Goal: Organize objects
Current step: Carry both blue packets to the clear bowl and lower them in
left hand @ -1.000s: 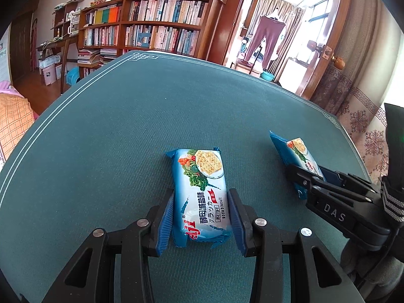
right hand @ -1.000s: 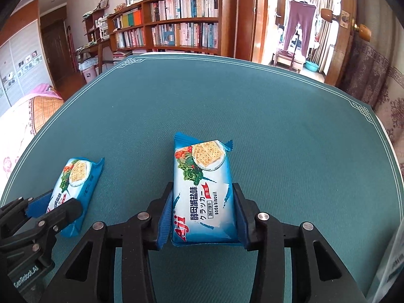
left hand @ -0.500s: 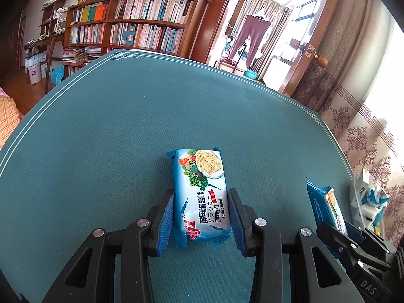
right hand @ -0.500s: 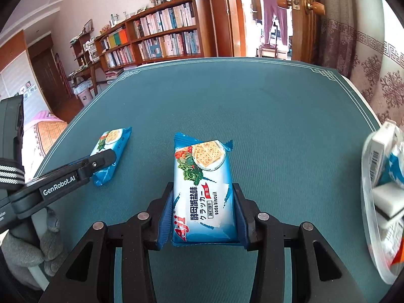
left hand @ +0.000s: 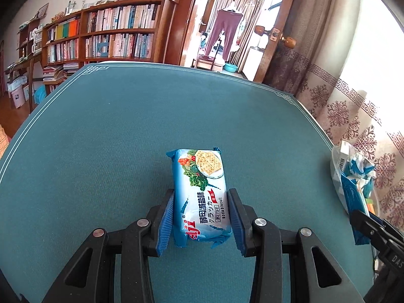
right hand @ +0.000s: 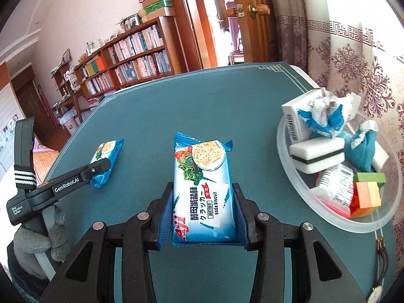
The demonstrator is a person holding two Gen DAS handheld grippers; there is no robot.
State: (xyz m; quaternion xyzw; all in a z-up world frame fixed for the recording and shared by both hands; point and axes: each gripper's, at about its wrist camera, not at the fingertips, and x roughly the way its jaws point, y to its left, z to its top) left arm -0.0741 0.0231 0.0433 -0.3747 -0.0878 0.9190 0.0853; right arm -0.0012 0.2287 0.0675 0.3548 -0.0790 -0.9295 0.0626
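A teal felt-covered table (right hand: 192,96) fills the middle of both views, with wooden bookshelves (left hand: 113,35) full of books across the upper left and an open doorway beyond.

In my left wrist view, my left gripper (left hand: 200,217) pinches a blue soda biscuit packet (left hand: 202,194) between its blue pads, the packet pointing away from me at lower centre.

In my right wrist view, my right gripper (right hand: 202,214) pinches a second soda biscuit packet (right hand: 203,189) the same way, lower centre of frame. At the right edge sits a clear plastic bowl (right hand: 290,161) holding white sponges (right hand: 317,151), crumpled wrappers and orange and green blocks (right hand: 367,192). At the left, my gloved left hand (right hand: 38,242) shows with its gripper and packet. A wristwatch (right hand: 378,272) lies at lower right on the table.
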